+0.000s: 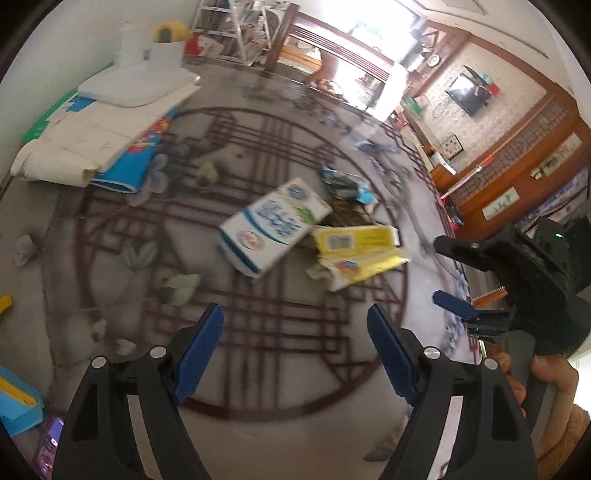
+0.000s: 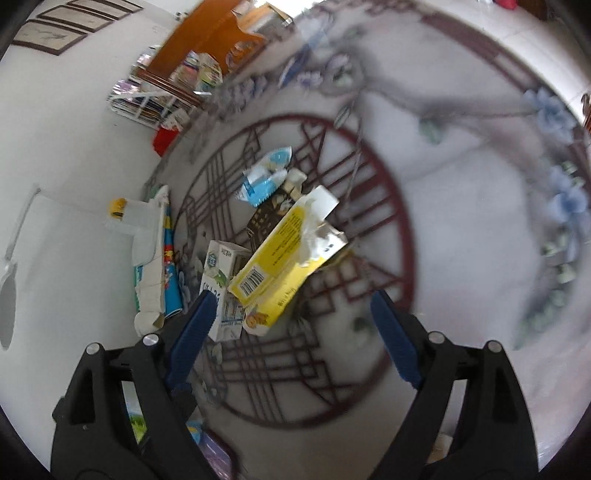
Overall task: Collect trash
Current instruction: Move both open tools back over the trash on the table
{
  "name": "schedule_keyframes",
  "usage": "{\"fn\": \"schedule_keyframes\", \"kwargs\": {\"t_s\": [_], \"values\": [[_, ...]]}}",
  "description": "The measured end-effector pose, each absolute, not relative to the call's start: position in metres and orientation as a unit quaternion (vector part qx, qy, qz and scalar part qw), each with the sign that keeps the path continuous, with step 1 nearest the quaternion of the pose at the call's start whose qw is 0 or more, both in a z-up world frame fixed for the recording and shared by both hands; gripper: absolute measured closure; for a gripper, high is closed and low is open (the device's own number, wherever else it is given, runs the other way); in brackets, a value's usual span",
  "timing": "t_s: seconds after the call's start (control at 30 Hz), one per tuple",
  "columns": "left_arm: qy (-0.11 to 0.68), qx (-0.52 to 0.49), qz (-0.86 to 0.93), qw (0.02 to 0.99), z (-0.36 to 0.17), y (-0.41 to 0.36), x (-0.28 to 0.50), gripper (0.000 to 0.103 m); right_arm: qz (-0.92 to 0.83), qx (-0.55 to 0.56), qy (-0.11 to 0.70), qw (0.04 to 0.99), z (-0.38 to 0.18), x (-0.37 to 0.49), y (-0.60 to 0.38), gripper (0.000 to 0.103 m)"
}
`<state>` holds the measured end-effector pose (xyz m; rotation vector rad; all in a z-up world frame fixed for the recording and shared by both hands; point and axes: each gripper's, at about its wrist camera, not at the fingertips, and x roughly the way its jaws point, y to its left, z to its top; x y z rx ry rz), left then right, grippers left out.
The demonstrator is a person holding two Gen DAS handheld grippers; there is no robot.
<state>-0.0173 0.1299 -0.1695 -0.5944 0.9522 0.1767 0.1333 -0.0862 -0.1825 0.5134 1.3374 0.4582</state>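
We see a round table (image 1: 110, 229) whose top carries a dark red lattice ring and painted flowers; it fills the space ahead of the claws. Far ahead and to the left of the left claw lies a stack of flattened white cardboard (image 1: 85, 144) over a blue printed sheet (image 1: 136, 162), with a white box (image 1: 136, 85) on top. Beyond that, a metal rack (image 1: 236, 29) holds papers. Far ahead to the right, a television (image 1: 467, 94) hangs on a patterned wall, wooden cabinets (image 1: 517, 184) below it. In the right wrist view, framed pictures (image 2: 62, 26) hang far left on a white wall.
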Motion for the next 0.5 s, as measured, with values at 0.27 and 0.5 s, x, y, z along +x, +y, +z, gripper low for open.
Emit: {"fn": "schedule_keyframes", "kwargs": {"t_s": [0.27,0.5], "values": [[0.450,-0.287,0.102,0.839,-0.182,0.165,-0.001,0.027,0.193,0.212,0.627,0.724,-0.206,0.149,-0.050,0.020],[0.466,-0.265,0.088,0.839,-0.189,0.169,0.023,0.027,0.229,0.163,0.637,0.718,-0.213,0.150,-0.032,0.081]]}}
